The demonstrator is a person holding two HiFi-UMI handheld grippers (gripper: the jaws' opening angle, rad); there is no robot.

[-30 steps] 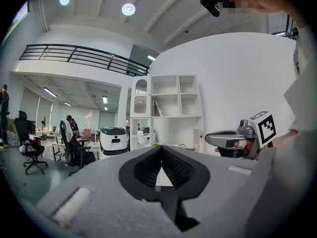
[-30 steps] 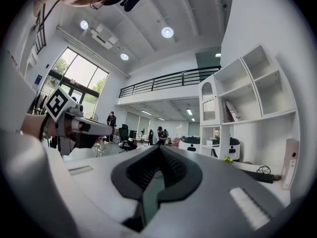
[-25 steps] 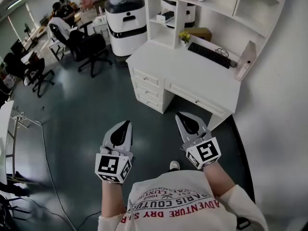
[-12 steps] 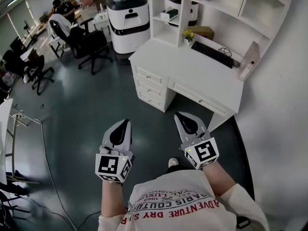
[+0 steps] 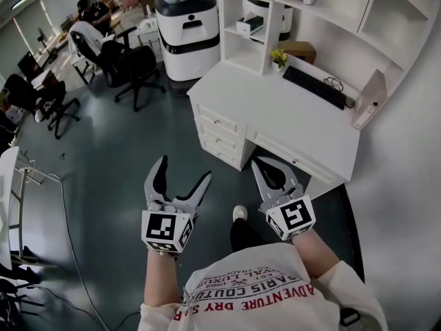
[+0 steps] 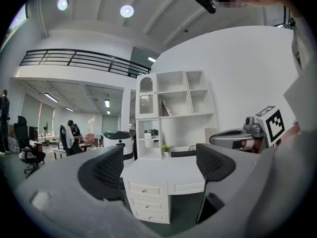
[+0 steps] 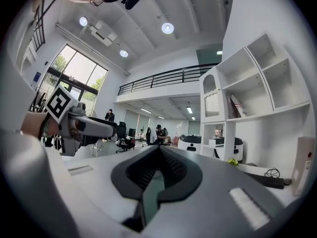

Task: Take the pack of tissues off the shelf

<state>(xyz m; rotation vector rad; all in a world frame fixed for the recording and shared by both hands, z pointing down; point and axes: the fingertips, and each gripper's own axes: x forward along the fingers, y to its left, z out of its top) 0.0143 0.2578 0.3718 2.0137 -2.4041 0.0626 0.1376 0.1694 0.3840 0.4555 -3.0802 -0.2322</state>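
Both grippers hang low in the frame, well apart from the boxy white shelf (image 5: 238,47), likely readying a reach. The left gripper's (image 5: 184,169) grey jaws, with ribbed black pads, are opening and empty. The right gripper's (image 5: 260,163) jaws are pressed together, empty. The pack of tissues (image 5: 249,25), probably the small white box, sits in a shelf compartment at upper middle.

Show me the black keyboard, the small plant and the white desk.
black keyboard (image 5: 315,87), head view, middle of its keys.
small plant (image 5: 279,56), head view, its leafy top.
white desk (image 5: 269,109), head view, bare desktop.
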